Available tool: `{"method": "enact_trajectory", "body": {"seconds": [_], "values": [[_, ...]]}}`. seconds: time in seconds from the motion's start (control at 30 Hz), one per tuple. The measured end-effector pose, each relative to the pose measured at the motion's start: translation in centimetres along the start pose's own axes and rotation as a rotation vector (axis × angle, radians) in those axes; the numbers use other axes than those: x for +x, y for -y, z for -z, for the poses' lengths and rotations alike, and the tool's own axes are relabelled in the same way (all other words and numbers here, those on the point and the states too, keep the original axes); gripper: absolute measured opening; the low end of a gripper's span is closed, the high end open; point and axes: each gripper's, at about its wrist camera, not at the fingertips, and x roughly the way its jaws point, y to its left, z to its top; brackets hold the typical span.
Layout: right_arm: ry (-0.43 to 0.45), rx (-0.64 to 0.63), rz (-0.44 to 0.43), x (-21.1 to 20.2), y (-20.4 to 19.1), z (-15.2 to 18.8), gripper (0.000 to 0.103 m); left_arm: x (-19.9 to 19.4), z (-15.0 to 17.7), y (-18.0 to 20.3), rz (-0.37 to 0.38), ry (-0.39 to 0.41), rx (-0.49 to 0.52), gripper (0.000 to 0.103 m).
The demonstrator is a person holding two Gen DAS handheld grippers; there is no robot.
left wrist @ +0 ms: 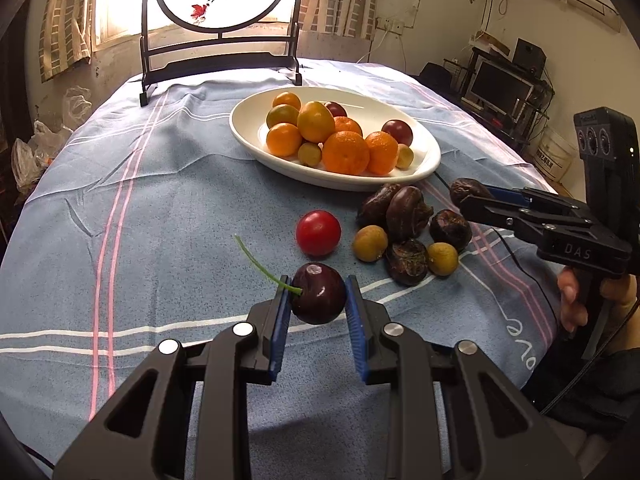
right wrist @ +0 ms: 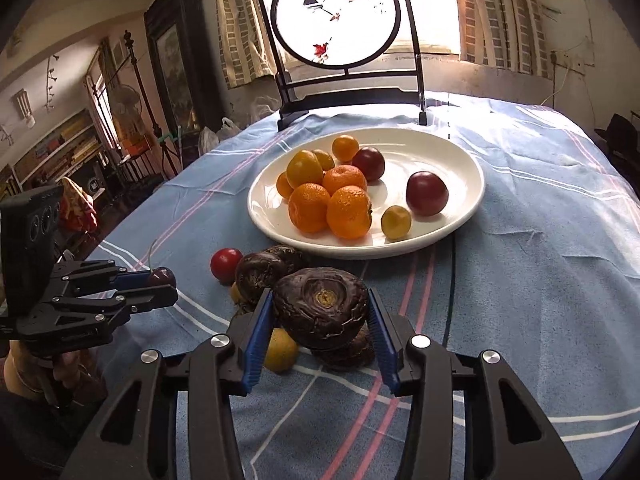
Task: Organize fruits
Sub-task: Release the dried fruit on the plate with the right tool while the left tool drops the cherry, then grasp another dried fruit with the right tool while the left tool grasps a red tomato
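On the left, a folding screen [left wrist: 218, 20] with a round painted panel stands at the far edge of the table, whose blue striped tablecloth [left wrist: 140, 200] lies bare and wide across the whole left side. The left gripper [left wrist: 318, 300] hangs low over that cloth, its blue-padded jaws closed on a dark cherry [left wrist: 319, 294] whose green stem sticks out to the left. Just beyond it a red cherry tomato [left wrist: 318, 233] sits alone on the cloth. Farther back a white plate [left wrist: 256, 136] holds oranges [left wrist: 345, 152], small yellow-green fruits and two dark plums [right wrist: 426, 193], with its right half mostly free. Between plate and near edge lies a cluster of dark wrinkled water chestnuts [left wrist: 408, 212] mixed with two small tan round fruits [left wrist: 370, 243]. The right gripper [right wrist: 320, 312] holds one water chestnut [right wrist: 322, 312] between its jaws, lifted just above that cluster. On the side of the right gripper's body the letters "DAS" can be read in the left wrist view. Pale lettering is printed on the cloth near its right edge, too curved to read. To the right of the plate the cloth is open.
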Motion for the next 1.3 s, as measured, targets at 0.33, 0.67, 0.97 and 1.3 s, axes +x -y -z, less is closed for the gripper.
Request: {"method": "enact_trajectory", "body": {"seconds": [0.33, 0.67, 0.97, 1.3], "values": [[0.14, 0.075, 0.033, -3.8, 4.1, -4.4, 0.046, -1.2, -5.3, 0.6, 0.023, 0.063, 0.012, 0.026], [0.021, 0.096, 0.095, 5.4, 6.8, -10.9, 0.046, 7.2, -16.2, 1.5, 0.021, 0.0, 0.005, 0.026], [0.04, 0.048, 0.117, 8.0, 6.2, -12.3, 0.065, 11.6, -18.0, 0.7, -0.025, -0.05, -0.042, 0.065], [0.058, 0.024, 0.102, 0.9, 4.9, -5.2, 0.065, 4.1, -9.7, 1.4, -0.067, 0.014, 0.092, 0.074]]}}
